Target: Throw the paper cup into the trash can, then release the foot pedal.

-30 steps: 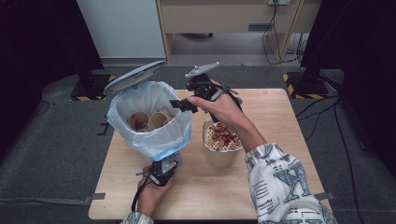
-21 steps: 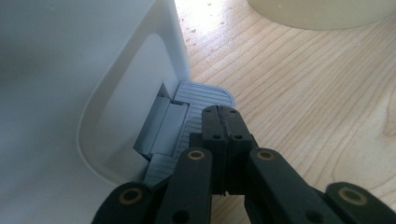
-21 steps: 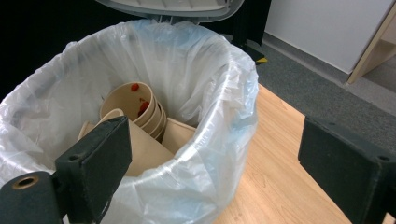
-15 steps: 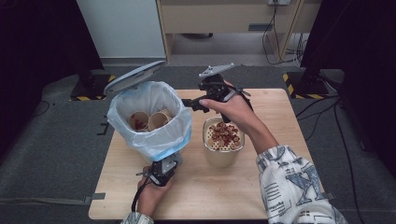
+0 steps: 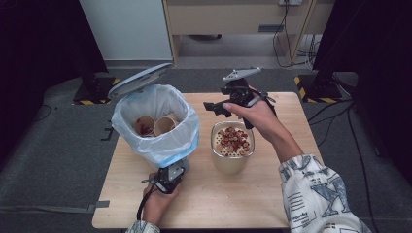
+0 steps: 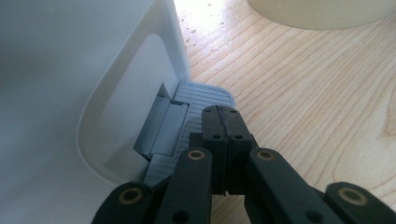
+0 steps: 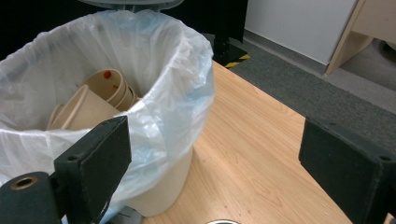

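A white pedal bin (image 5: 154, 145) lined with a pale blue bag stands at the table's left, its grey lid (image 5: 139, 80) raised. Several used paper cups (image 5: 155, 125) lie inside it, and I also see these cups (image 7: 91, 100) in the right gripper view. My left gripper (image 5: 170, 175) is at the bin's foot. Its jaws are shut, and the left gripper (image 6: 222, 112) rests its tips on the grey pedal (image 6: 205, 95). A beige paper cup (image 5: 231, 148) holding red bits stands right of the bin. My right gripper (image 5: 210, 107) hovers open behind that cup, and nothing is between its fingers (image 7: 95, 156).
The wooden table (image 5: 291, 194) has bare room at the front right and behind the cup. Grey carpet surrounds it. A wooden cabinet (image 5: 228, 14) and dark stands with cables are beyond the far edge.
My right gripper has drawn back from the bin's rim to the right, and the arm no longer covers the cup with red bits. The left gripper has not moved.
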Available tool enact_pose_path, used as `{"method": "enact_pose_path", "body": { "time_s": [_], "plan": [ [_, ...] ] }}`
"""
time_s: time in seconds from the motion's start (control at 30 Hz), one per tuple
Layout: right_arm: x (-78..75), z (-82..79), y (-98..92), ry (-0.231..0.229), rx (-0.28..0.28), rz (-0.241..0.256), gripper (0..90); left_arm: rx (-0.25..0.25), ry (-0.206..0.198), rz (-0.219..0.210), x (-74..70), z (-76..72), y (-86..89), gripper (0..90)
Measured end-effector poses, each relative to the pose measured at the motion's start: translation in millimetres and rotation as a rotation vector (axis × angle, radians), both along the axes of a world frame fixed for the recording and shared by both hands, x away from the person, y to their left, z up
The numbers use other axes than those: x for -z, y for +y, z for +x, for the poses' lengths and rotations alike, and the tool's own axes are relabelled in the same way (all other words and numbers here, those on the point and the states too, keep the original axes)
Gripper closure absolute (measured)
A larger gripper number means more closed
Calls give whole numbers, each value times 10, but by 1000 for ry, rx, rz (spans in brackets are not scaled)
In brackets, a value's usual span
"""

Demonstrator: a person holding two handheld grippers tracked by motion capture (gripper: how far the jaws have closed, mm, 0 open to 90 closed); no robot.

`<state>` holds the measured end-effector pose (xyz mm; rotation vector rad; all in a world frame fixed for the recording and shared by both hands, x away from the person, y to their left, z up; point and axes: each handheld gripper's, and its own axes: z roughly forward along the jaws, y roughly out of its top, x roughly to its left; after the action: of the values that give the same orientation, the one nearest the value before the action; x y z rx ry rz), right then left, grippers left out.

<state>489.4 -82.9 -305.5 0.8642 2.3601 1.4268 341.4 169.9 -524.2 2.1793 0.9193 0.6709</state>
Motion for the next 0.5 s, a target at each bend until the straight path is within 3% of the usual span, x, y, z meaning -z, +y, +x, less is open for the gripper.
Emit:
{"method": "enact_pose_path", "body": {
  "time_s": [0.37, 0.5],
  "plan": [
    [23, -9, -237, 1, 36, 2, 98, 0, -2, 2, 1, -2, -2, 888],
    [43, -19, -453, 4, 81, -8, 98, -1, 1, -1, -2, -3, 0, 885]
  ]
}}
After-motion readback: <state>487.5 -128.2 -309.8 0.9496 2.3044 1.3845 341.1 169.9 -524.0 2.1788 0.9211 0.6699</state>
